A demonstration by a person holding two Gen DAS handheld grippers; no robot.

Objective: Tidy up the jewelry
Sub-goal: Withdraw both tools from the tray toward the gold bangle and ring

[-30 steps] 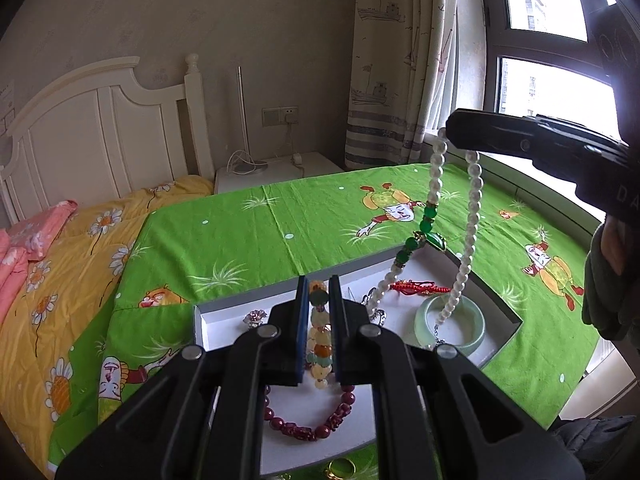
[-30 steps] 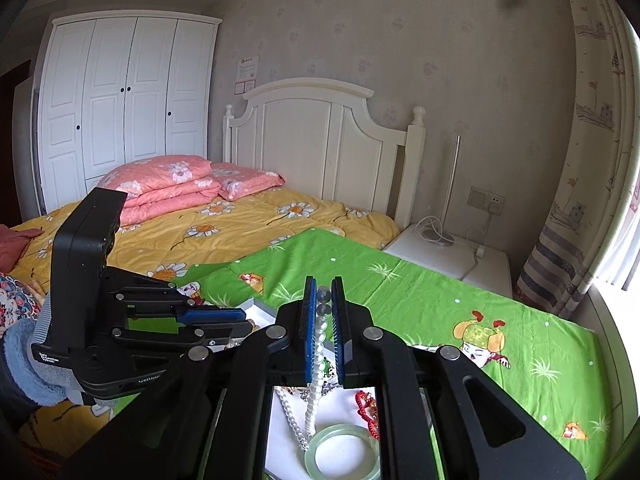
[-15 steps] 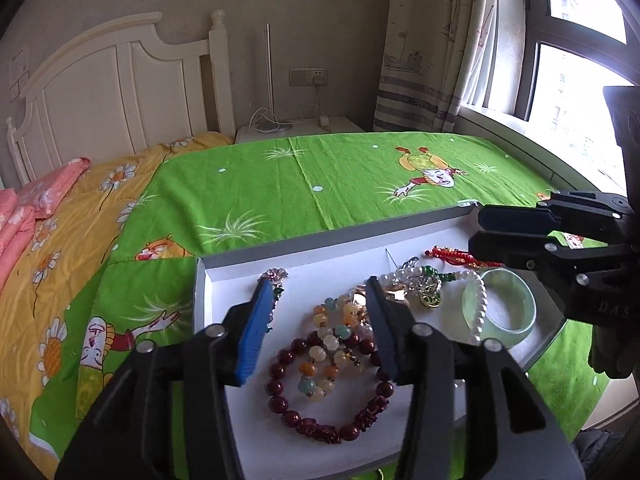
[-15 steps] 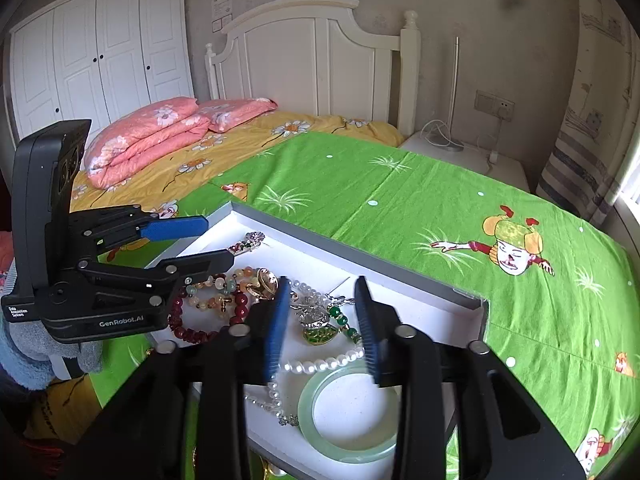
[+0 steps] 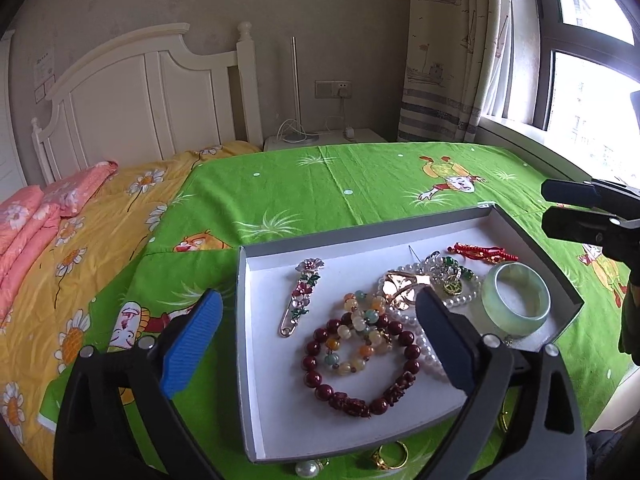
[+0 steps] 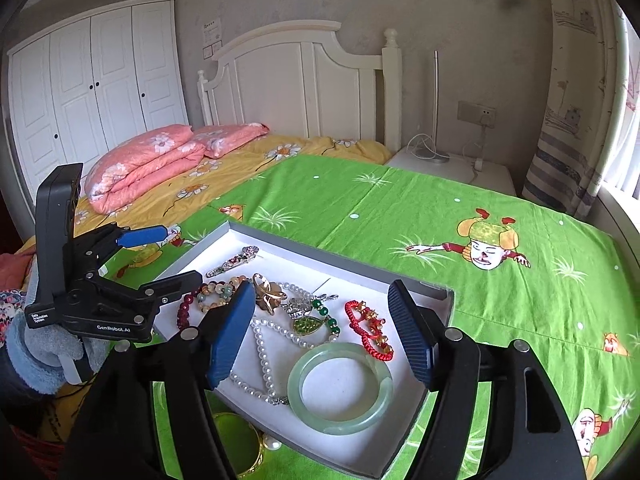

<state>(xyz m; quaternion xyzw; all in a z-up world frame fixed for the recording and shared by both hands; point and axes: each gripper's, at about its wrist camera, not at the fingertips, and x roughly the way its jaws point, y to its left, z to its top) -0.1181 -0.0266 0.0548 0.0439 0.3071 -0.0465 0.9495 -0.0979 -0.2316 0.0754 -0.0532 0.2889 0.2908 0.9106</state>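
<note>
Since the previous frames both claws have released their strands and spread wide. Left claw (image 5: 316, 328) hovers wide apart over the near end of the grey tray (image 5: 240, 320), above the dark red bead bracelet (image 5: 360, 364). Right claw (image 6: 322, 330) gapes wide, empty, over the pearl necklace (image 6: 264, 356) and jade bangle (image 6: 340, 388). All jewelry lies in the tray on the green bedspread (image 6: 400, 208); a gold ring (image 5: 390, 456) lies outside it.

Both wrist views look down, close, at the tray (image 5: 532, 240) (image 6: 420, 412) (from opposite ends), toward the headboard (image 5: 132, 92) (image 6: 304, 80).
</note>
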